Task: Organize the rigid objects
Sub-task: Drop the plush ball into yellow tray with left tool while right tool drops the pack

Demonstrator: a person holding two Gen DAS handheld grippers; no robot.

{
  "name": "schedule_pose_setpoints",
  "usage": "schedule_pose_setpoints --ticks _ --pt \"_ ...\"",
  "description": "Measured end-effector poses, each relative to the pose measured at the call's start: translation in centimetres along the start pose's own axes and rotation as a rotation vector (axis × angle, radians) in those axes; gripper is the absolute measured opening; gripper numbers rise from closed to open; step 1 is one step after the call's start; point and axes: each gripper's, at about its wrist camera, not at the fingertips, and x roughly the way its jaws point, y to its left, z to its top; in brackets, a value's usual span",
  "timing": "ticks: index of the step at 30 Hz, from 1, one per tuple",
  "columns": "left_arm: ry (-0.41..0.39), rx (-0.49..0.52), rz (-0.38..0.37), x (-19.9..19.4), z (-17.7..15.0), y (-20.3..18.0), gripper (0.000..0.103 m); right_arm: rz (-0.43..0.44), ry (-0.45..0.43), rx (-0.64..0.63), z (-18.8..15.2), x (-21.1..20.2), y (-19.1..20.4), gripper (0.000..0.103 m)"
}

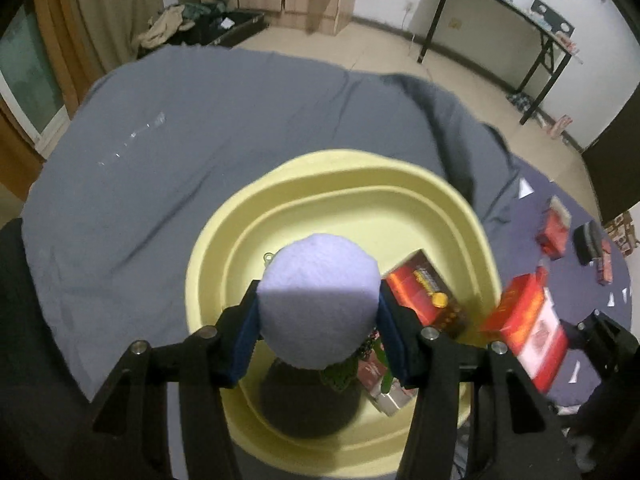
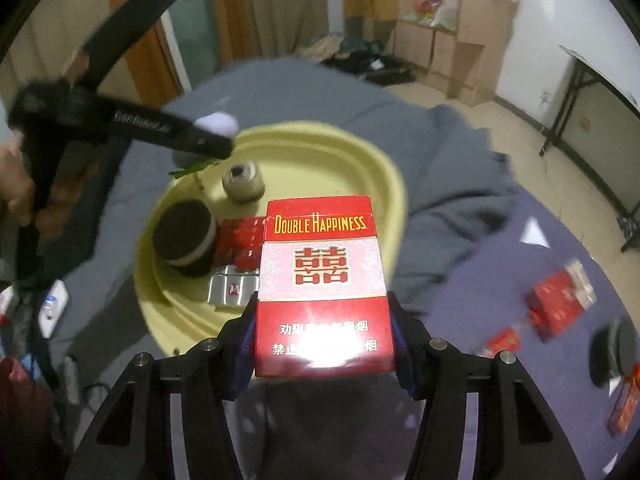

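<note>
My left gripper point(image 1: 318, 320) is shut on a pale lilac fuzzy ball point(image 1: 318, 300), held above the yellow basin point(image 1: 340, 176). My right gripper point(image 2: 323, 338) is shut on a red and white Double Happiness cigarette box point(image 2: 322, 280), which hangs at the basin's point(image 2: 384, 176) near right rim. From the left wrist view that box point(image 1: 528, 328) shows blurred by the basin's right edge. Inside the basin lie a red box point(image 1: 424, 288), a black and white round cookie-like piece point(image 2: 186, 240), a small round jar point(image 2: 242, 180), a red pack point(image 2: 238, 240) and a silver pack point(image 2: 230, 290).
The basin sits on a grey cloth point(image 1: 180, 140) over a purple sheet point(image 2: 480, 280). Several red packs point(image 2: 560, 304) and a dark round piece point(image 2: 614, 352) lie scattered at the right. A hand point(image 2: 16, 184) holds the left gripper's handle. A black-legged table point(image 1: 520, 20) stands by the wall.
</note>
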Motion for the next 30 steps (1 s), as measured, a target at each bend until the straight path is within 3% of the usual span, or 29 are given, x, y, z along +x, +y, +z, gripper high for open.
schedule_pose_setpoints --ticks 8,13,15,17,21,22,27,30 --pt "0.03 -0.02 -0.013 3.6 1.3 1.4 0.056 -0.097 0.085 -0.073 2.9 8.4 2.2 0.056" --pt "0.015 -0.017 -0.023 4.2 1.1 1.8 0.058 -0.145 0.078 -0.116 2.8 10.0 3.0 0.056" --pt "0.016 -0.033 -0.023 4.3 1.0 1.9 0.068 -0.148 0.08 -0.108 3.0 10.3 3.1 0.056" --pt "0.022 -0.062 -0.007 4.3 0.9 2.3 0.089 -0.138 0.083 -0.097 2.6 9.1 3.1 0.06" --pt "-0.038 -0.112 -0.044 1.6 1.1 2.5 0.102 -0.075 0.01 -0.041 2.3 6.4 2.9 0.096" --pt "-0.051 -0.113 -0.058 0.8 1.3 2.3 0.103 -0.068 -0.028 -0.02 2.0 5.1 2.6 0.101" --pt "-0.112 -0.099 -0.155 -3.0 2.6 -1.2 0.103 -0.069 -0.105 0.123 0.0 -0.9 -1.8 0.103" --pt "-0.122 -0.041 -0.21 -4.1 3.2 -6.0 0.103 -0.125 -0.149 0.223 -2.7 -5.5 -7.1 0.103"
